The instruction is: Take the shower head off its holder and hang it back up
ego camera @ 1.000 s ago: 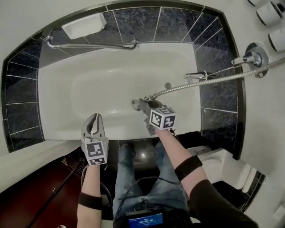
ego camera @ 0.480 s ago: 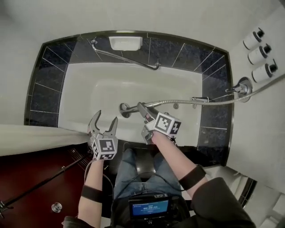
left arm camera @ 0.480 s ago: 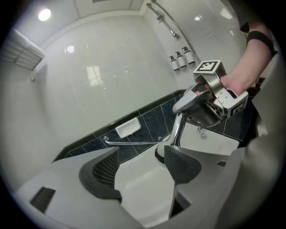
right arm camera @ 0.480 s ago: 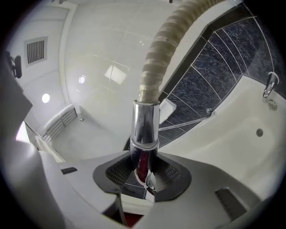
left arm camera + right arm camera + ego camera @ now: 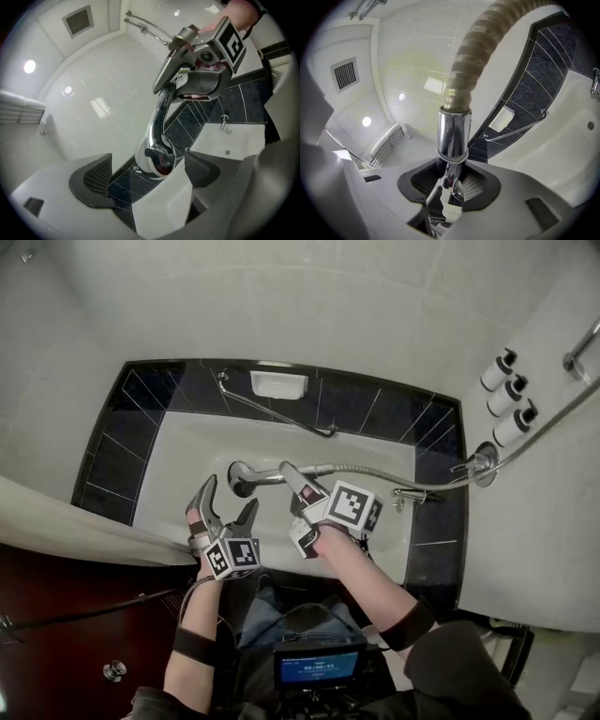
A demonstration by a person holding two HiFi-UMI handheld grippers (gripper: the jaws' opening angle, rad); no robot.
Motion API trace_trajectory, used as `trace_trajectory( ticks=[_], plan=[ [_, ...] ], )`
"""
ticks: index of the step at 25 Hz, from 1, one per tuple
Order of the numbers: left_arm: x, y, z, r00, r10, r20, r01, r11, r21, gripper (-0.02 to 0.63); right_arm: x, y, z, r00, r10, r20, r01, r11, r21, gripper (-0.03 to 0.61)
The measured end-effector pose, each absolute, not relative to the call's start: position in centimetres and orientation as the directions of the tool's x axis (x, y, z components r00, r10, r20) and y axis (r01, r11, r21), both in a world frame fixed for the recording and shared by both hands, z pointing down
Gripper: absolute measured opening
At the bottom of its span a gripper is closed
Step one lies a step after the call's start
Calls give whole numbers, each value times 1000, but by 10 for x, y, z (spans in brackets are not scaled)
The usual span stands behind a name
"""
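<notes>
Now right tool (image 5: 292,482) is clamped on the chrome handle of the shower head (image 5: 246,478), held above the bathtub (image 5: 178,456), with the hose (image 5: 375,474) trailing toward the wall; left tool (image 5: 230,495) jaws just opened wide, gripping nothing, shower head just ahead, untouched.

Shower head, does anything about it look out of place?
The chrome shower head is off its holder, clamped by its handle in the right gripper above the white bathtub, its metal hose trailing rightward.
</notes>
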State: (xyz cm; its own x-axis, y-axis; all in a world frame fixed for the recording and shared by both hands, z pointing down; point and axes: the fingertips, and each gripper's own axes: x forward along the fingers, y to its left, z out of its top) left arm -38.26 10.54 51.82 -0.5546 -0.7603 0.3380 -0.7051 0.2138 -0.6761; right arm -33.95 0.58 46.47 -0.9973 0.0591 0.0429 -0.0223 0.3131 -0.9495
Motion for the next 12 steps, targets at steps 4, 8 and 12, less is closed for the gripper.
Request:
trace_trajectory(
  ticks=[4,8,12],
  plan=[
    [-395,86,482,-588,-761,274,-637,227,-737,489,-341,9,433,-997,79,5,18,288,-957,150],
    [-402,67,464,-578,-780,241,-584,189,-790,489,-339,7,412,-997,73,-6,25,260,-965,150],
    [-398,47,444,-566,-797,211,-543,168,-823,485,-338,6,389,-995,88,-36,57,241,-969,150]
  ],
)
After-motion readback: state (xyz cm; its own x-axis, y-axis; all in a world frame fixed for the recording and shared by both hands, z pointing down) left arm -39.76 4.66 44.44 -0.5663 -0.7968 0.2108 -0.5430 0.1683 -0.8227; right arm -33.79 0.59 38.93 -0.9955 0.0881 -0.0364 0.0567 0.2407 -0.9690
